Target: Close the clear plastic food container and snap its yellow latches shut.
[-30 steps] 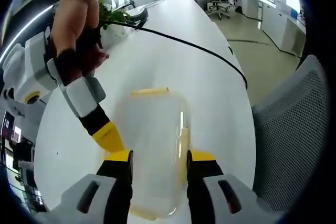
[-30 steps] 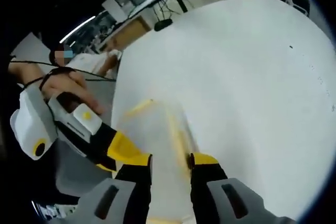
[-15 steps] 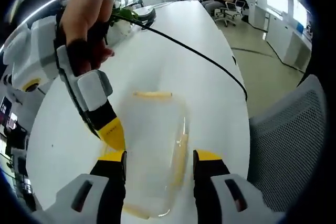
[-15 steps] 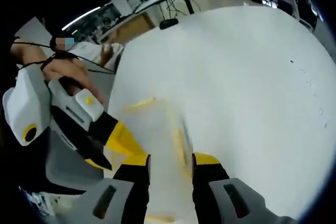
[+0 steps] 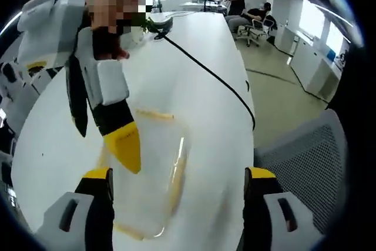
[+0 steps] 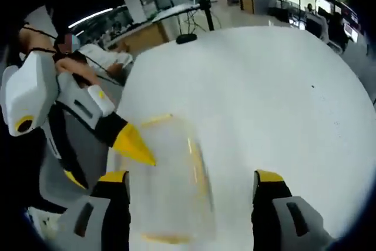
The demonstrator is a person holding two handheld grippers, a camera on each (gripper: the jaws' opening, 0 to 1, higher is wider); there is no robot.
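Note:
The clear plastic container (image 5: 147, 168) rests on the white table (image 5: 200, 86) with its lid on. Yellow latches line its far end (image 5: 154, 114) and right side (image 5: 176, 174). My left gripper (image 5: 179, 176) hovers open above it, jaws wide to either side. A yellow-tipped finger (image 5: 124, 145) of the right gripper, held by a hand, points down at the container's left side. In the right gripper view the container (image 6: 170, 186) lies between the spread jaws of my open right gripper (image 6: 191, 180). The left gripper's yellow fingertip (image 6: 134, 144) reaches its left edge.
A black cable (image 5: 205, 72) runs across the table beyond the container. A grey mesh chair (image 5: 299, 157) stands at the table's right edge. Farther off are people at desks (image 5: 247, 10) and a plant (image 5: 141, 22). A black stand (image 6: 187, 38) sits at the table's far end.
Both grippers' jaws have spread from narrow to wide open. Both views have pulled back, so the container looks smaller and lower.

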